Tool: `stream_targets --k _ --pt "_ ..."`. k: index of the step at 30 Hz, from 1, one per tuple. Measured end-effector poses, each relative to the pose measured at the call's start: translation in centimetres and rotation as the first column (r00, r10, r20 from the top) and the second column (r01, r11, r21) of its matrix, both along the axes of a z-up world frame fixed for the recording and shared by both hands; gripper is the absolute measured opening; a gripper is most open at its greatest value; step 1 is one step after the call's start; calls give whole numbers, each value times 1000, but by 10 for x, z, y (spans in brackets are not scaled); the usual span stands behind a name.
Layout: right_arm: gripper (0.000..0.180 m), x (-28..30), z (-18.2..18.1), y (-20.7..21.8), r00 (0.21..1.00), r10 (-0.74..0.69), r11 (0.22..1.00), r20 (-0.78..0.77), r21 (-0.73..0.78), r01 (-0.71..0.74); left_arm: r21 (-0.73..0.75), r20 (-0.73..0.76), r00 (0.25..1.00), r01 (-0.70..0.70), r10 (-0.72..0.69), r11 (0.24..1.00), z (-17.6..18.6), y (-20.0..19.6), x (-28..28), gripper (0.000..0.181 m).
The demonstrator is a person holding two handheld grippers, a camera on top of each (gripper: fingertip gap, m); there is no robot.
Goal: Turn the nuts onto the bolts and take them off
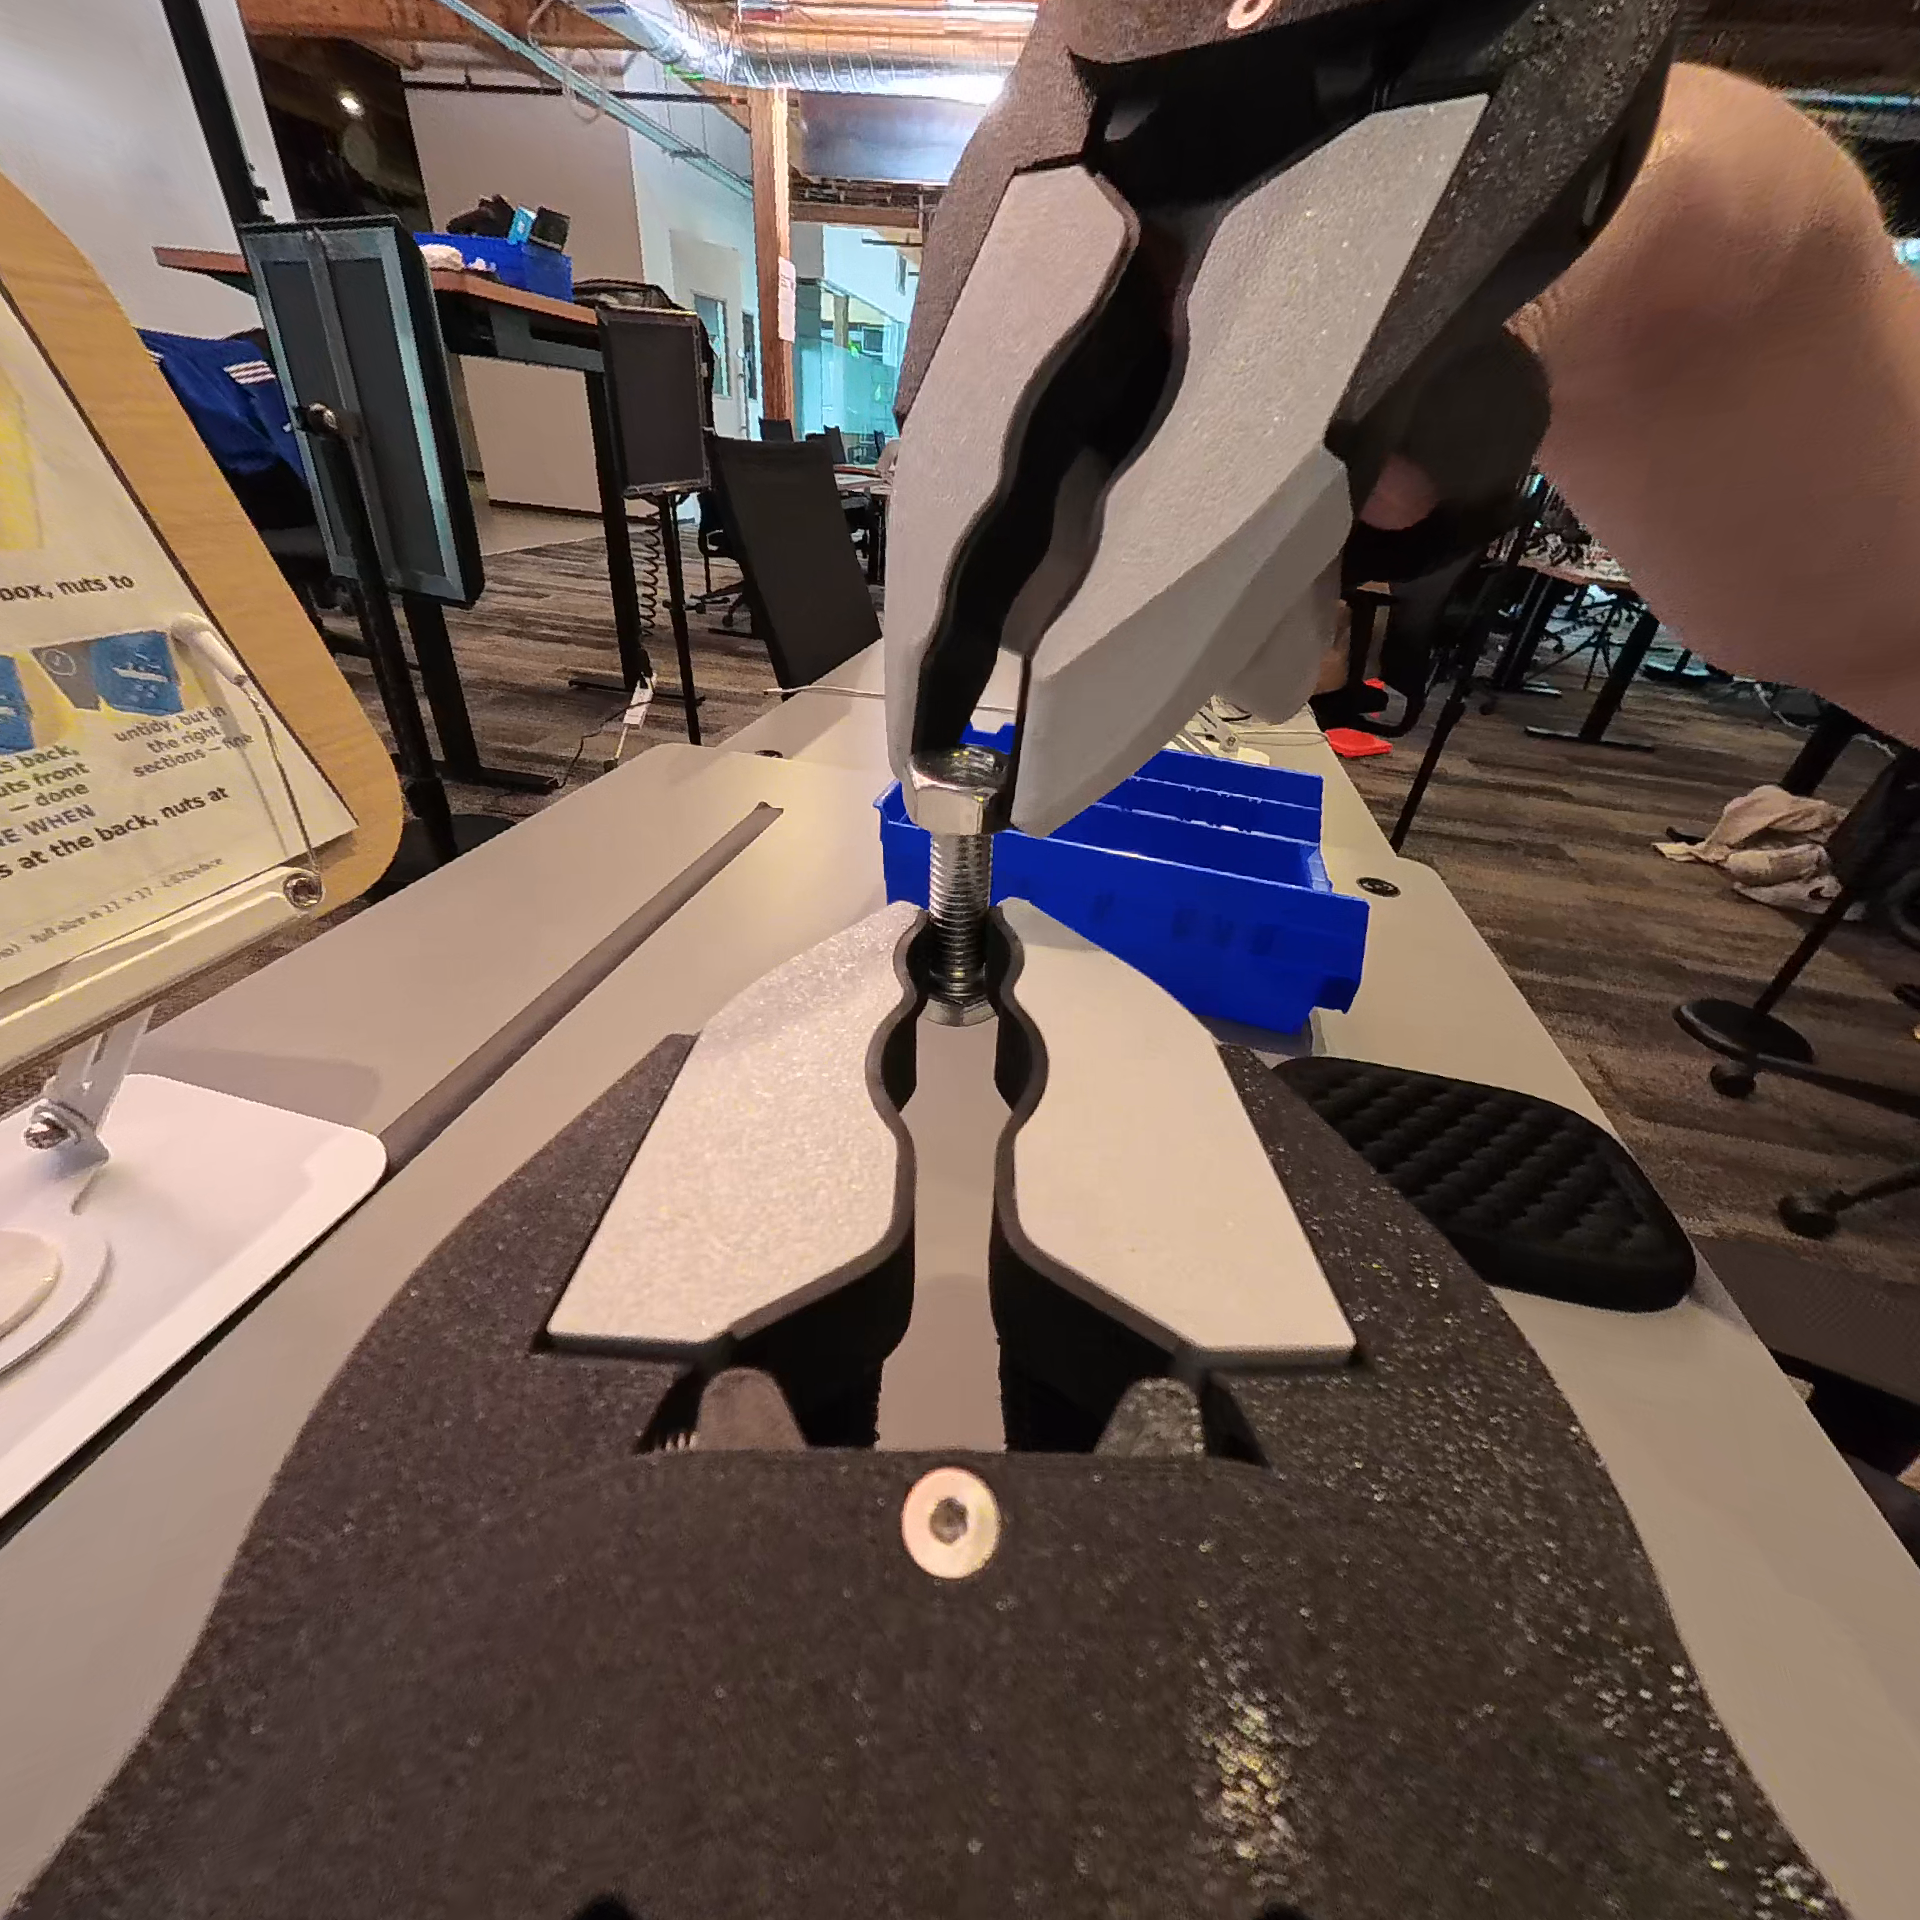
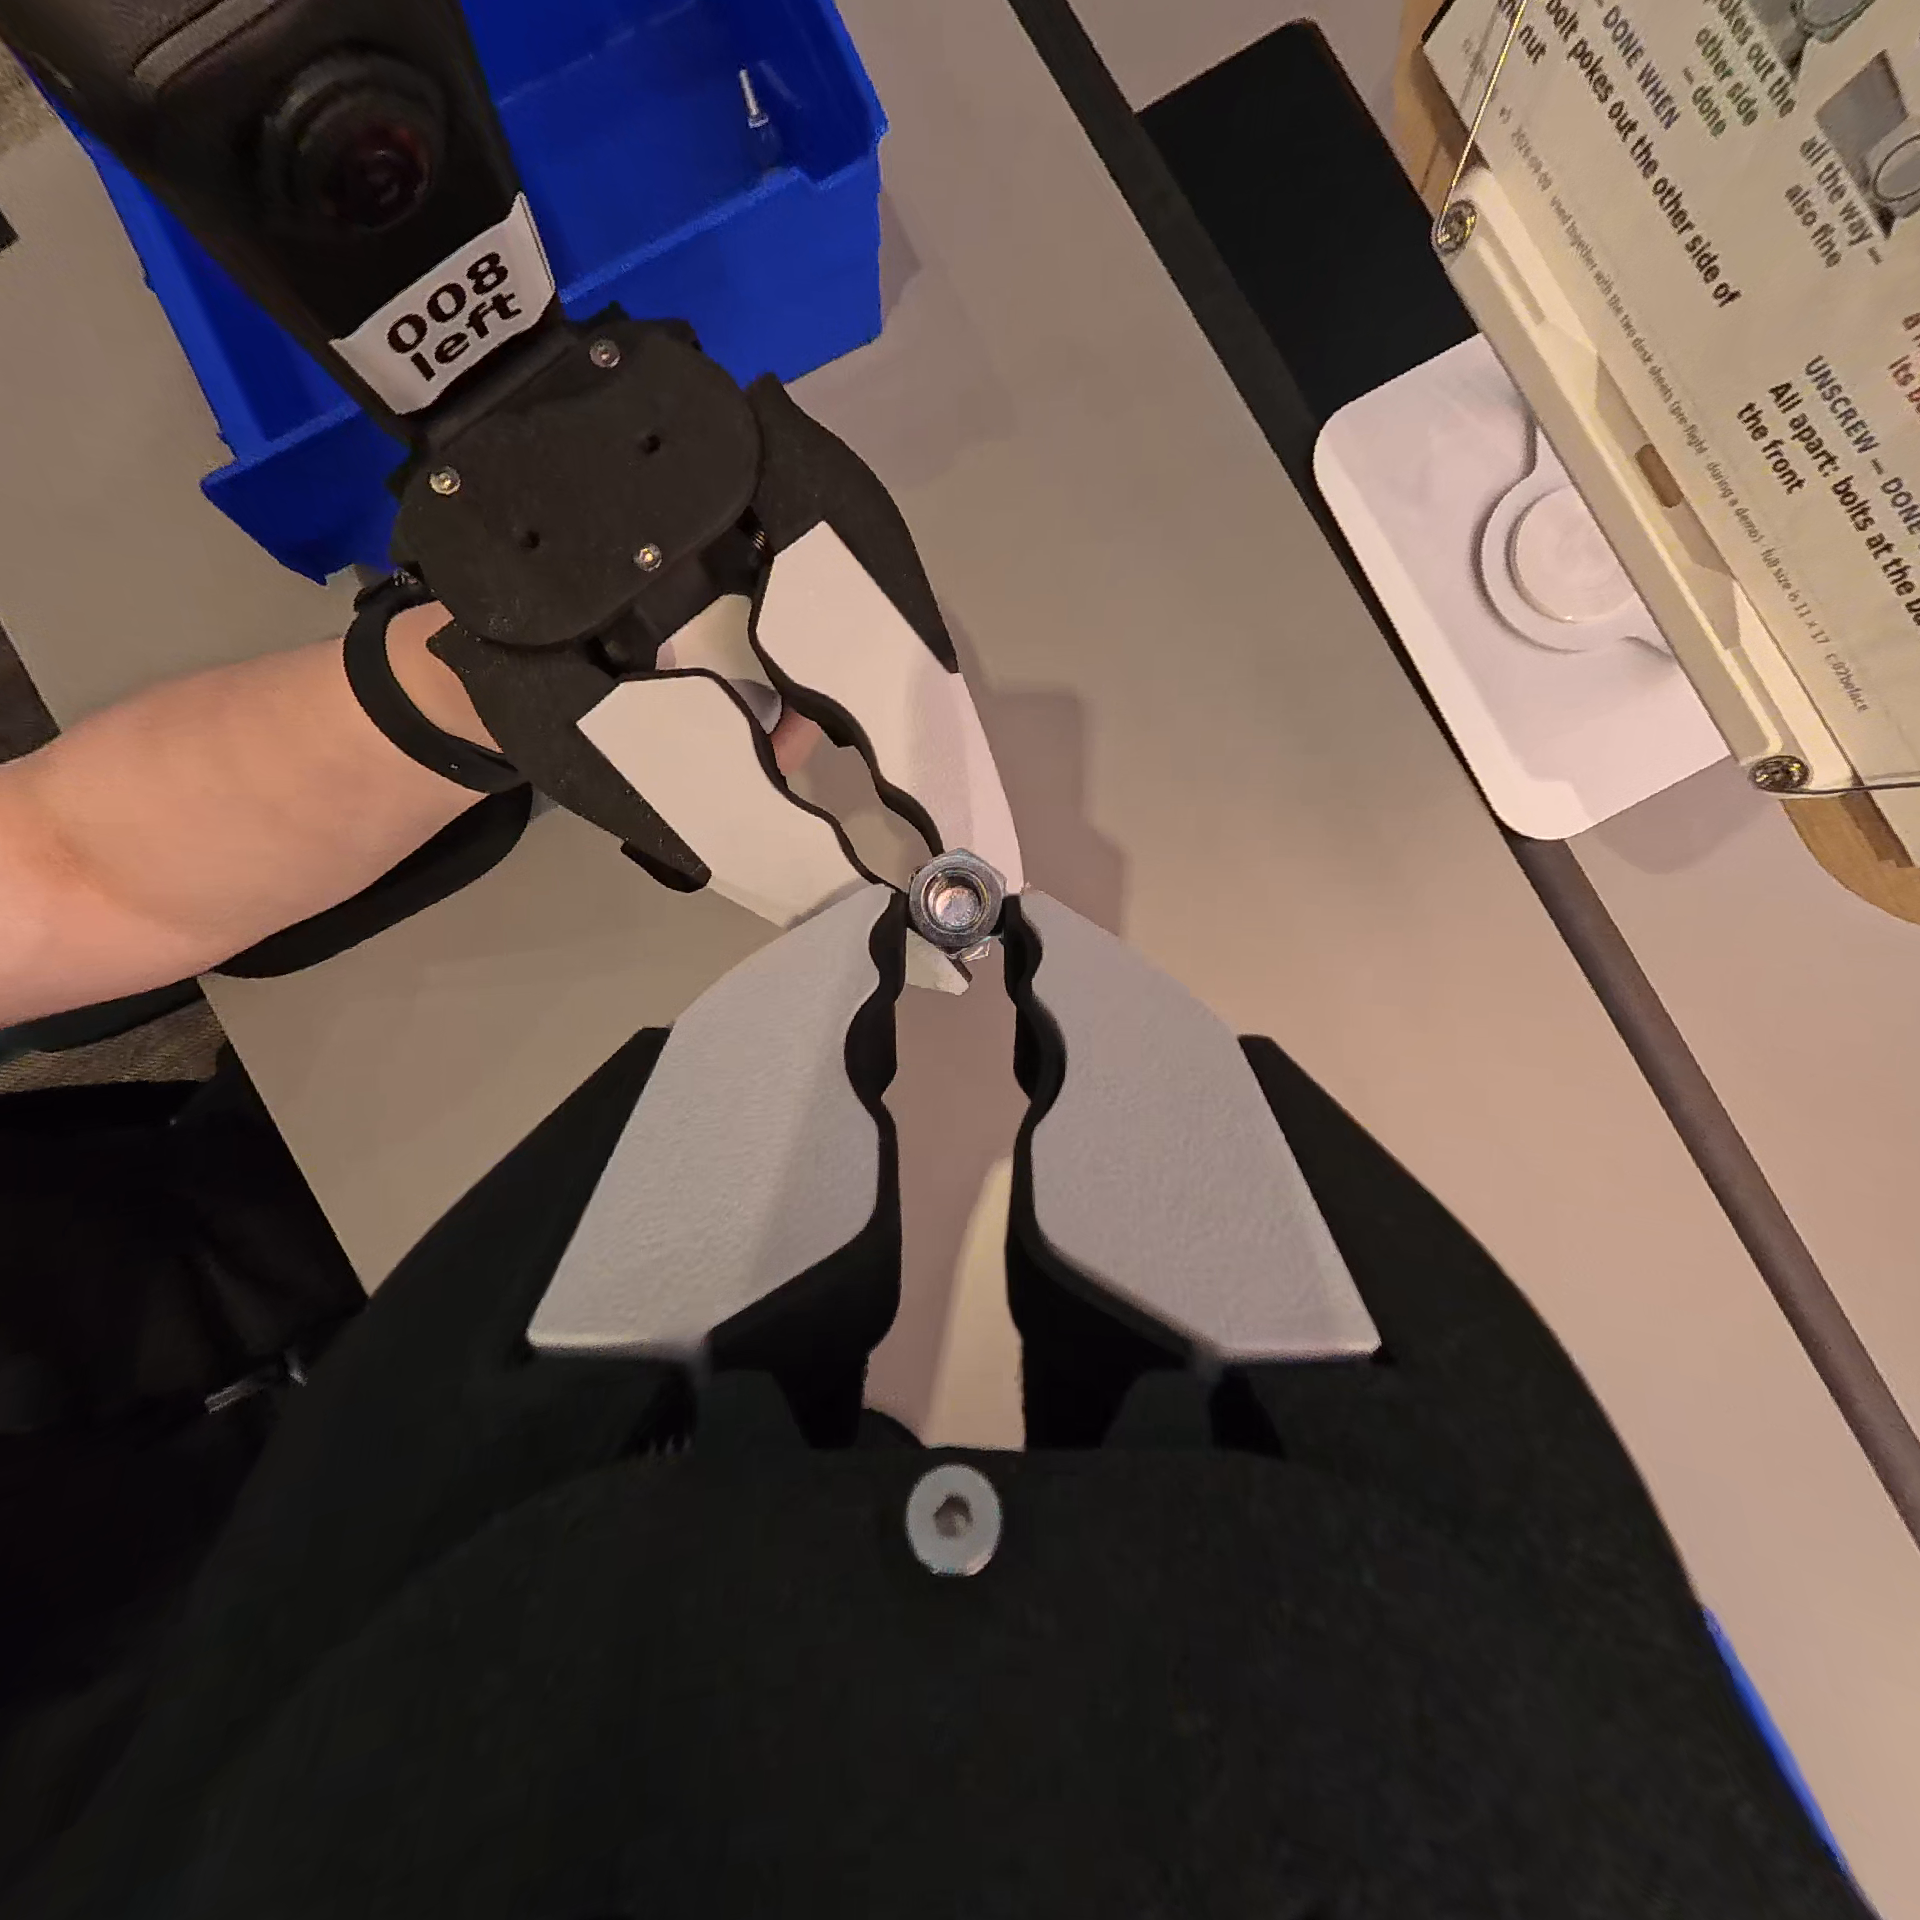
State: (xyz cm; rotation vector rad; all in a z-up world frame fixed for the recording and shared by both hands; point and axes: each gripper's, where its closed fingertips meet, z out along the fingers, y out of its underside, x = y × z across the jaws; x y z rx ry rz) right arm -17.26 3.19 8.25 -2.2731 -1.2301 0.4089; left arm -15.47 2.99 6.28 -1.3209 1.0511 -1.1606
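Note:
A silver bolt stands upright above the grey table. My left gripper is shut on its lower end, near the head. A silver hex nut sits on the bolt's top end. My right gripper comes down from above and is shut on the nut. In the right wrist view I look straight down on the nut, held between my right gripper's tips. The bolt's end shows inside the nut. The left gripper's fingers reach in from the upper left beneath it.
A blue divided bin stands just behind the bolt; it holds a small bolt. An instruction sign on a white base stands at the left. A black pad lies at the right. A dark groove runs along the table. My two grippers' fingertips are within a few centimetres of each other. The instruction sign is about 30 cm from both grippers' fingertips.

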Motion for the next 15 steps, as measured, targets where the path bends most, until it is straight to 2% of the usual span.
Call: stream_targets --k 11,15 --pt "19 -2 -4 -1 997 53 997 61 56 -57 -1 22 1000 18 -18 1000 4 -2 -3 9" --pt "26 -3 -3 -2 992 81 991 99 95 -91 -5 24 999 28 -28 1000 4 -2 -6 9"
